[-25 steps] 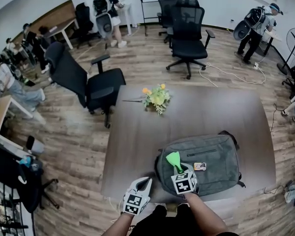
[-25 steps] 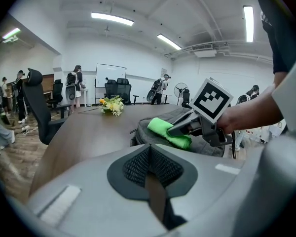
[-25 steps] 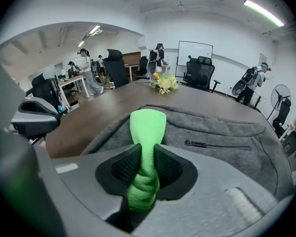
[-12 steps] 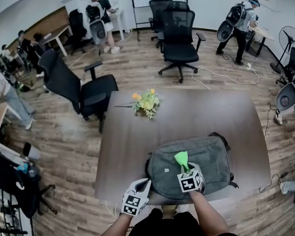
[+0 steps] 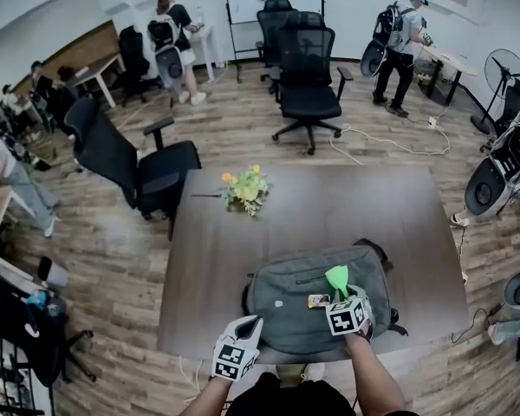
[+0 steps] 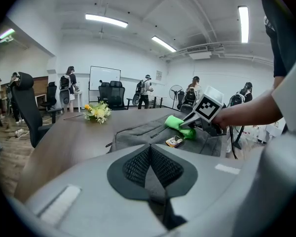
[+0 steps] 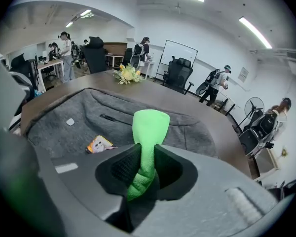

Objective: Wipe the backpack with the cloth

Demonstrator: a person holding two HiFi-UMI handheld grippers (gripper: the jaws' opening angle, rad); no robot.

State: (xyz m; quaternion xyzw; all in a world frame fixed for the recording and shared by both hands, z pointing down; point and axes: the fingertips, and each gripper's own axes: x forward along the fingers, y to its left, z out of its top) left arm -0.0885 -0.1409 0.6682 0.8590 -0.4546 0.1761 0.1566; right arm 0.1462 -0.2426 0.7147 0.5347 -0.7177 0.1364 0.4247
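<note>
**Open office, dark brown wooden table (image 5: 347,206): right gripper (image 5: 340,291) working a cloth over the grey fabric backpack (image 5: 286,306)**

Head view:
- The backpack lies flat, front panel up, at the table's near edge right in front of the person. Both arms can reach it there.
- The right gripper is over the bag's right half, clamped on a bright green cloth (image 5: 336,277). The cloth's loose end sticks out ahead of the jaws, toward the far side.
- The left gripper (image 5: 251,326) hangs just off the bag's near-left corner, apart from it. My read is that it's parked clear of the wipe path, not bracing the bag.
- A yellow-and-orange flower bunch (image 5: 243,189) sits well apart, at the table's far left. Black office chairs (image 5: 308,68) and people are beyond.

Left gripper view:
- The jaws are closed together with nothing between them.
- It looks across the table at the bag and the right gripper. The cloth is low over the fabric, but I can't tell if it touches.

Right gripper view:
- The jaws pinch the cloth's bunched middle and the free end fans out in front. That leaves a soft pad to drag over the panel.
- The backpack surface is a heathered grey weave, slightly slumped, with a dark zip line across the front pocket. No stains visible.
- A small orange-and-white tag (image 7: 99,144) lies on the bag, left of the cloth. It looks loose, so a pass that way would likely push it.
</note>
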